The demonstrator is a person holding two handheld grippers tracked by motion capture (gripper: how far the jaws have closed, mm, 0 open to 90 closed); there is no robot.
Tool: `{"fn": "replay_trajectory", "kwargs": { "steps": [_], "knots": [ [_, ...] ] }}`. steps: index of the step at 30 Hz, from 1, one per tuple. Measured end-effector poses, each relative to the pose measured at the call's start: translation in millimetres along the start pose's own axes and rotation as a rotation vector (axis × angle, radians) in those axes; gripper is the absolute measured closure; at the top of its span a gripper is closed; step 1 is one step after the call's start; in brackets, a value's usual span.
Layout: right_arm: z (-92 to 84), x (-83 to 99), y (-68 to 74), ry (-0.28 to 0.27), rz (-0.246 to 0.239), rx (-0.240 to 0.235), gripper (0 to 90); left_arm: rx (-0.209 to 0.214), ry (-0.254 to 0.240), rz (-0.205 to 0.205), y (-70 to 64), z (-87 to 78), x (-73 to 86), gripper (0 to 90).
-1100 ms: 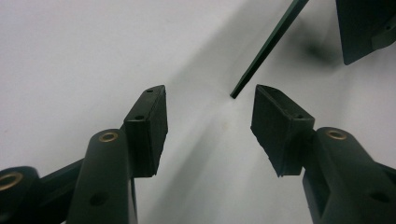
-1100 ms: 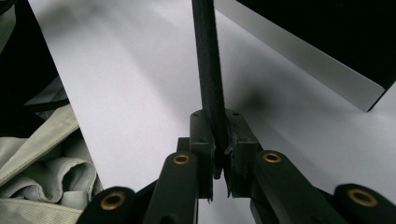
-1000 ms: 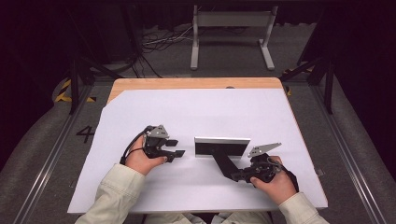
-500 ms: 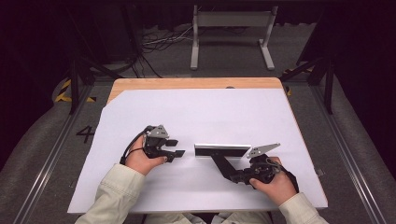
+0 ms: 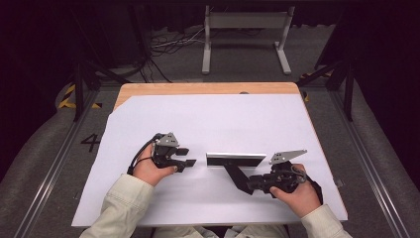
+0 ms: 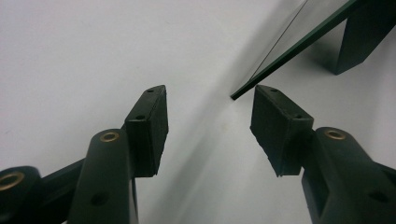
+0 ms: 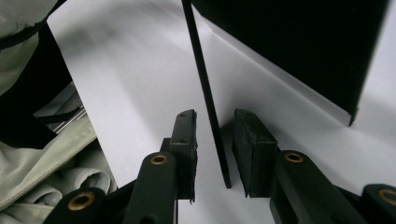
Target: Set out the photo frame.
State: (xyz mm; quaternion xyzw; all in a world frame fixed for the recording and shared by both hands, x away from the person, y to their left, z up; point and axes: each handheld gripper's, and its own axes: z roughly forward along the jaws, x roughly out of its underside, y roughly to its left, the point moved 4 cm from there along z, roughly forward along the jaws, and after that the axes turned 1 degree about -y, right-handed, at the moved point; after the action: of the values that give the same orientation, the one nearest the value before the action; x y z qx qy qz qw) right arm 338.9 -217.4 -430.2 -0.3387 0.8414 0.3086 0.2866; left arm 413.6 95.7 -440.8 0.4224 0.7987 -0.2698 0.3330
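The right gripper, whose jaws have just been opening, loosely straddles the stand's thin black leg, clear of both pads, which runs straight ahead.

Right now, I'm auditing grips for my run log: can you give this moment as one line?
left gripper: open, beside frame end | right gripper: jaws just opening, prop leg between, pads clear
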Motion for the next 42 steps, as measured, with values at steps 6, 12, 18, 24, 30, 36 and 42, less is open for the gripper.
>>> {"fn": "replay_trajectory", "kwargs": {
  "steps": [6, 12, 18, 24, 30, 36, 42],
  "knots": [
    [-12.5, -3.9, 1.5, -0.044, -0.013, 0.015, 71.1, 0.001, -0.003, -0.006, 0.1, 1.1, -2.3, 49.5],
    [-26.4, -4.2, -1.2, -0.067, -0.035, 0.034, 83.8, 0.003, -0.014, -0.003, 1.5, 1.8, -5.1, 53.9],
    [-28.8, -4.2, -3.4, -0.071, -0.064, 0.067, 89.7, -0.008, -0.041, 0.027, 2.6, -1.0, -8.2, 64.1],
    [-27.1, -2.4, -10.6, -0.079, -0.064, 0.094, 89.8, 0.018, -0.081, 0.040, 1.9, -5.5, -12.1, 70.1],
    [-15.2, 1.3, -21.3, -0.064, -0.068, 0.127, 89.8, 0.000, -0.081, 0.027, 3.3, -4.8, -11.4, 69.8],
    [-5.6, 1.7, -27.4, -0.050, -0.057, 0.134, 89.8, -0.018, -0.048, 0.042, 2.7, -1.6, -9.0, 71.0],
    [1.4, 2.7, -33.1, -0.031, -0.039, 0.140, 89.8, -0.019, -0.039, 0.041, 1.9, -1.1, -7.5, 73.5]
  ]
}}
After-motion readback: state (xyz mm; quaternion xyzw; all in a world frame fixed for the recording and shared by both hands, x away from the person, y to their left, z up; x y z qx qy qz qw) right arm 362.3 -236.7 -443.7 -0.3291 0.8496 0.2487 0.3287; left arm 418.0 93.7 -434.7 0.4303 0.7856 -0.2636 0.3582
